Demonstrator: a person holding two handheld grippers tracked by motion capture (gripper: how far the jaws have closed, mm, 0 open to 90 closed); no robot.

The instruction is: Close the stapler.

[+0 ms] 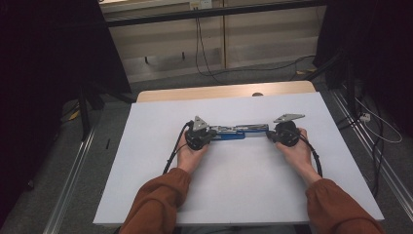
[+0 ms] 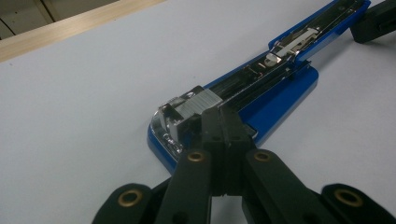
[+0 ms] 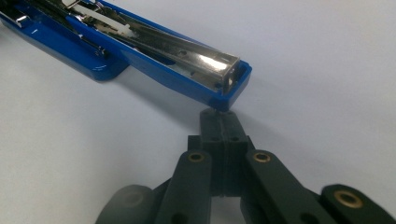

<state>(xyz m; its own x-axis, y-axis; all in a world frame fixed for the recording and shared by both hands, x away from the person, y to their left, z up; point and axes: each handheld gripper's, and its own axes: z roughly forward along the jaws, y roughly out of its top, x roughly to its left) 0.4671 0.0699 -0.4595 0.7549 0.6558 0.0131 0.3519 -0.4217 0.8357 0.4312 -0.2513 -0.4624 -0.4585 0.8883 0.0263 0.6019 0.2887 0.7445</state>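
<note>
A blue stapler (image 1: 238, 131) lies swung open flat along the middle of the white tabletop (image 1: 234, 185). My left gripper (image 1: 213, 134) is at its left end and my right gripper (image 1: 269, 136) at its right end. In the left gripper view the jaws are shut with nothing between them, and my left gripper (image 2: 219, 116) touches the stapler (image 2: 266, 88) at its metal head. In the right gripper view my right gripper (image 3: 219, 115) is also shut, its tip against the blue end of the stapler (image 3: 154, 51), just under the open chrome magazine.
A wooden table edge (image 1: 224, 91) runs behind the white surface. Cables (image 1: 204, 58) cross the floor beyond it. Metal floor rails (image 1: 73, 170) flank the table, and dark stands rise at both sides. The person's orange sleeves (image 1: 156, 204) enter from below.
</note>
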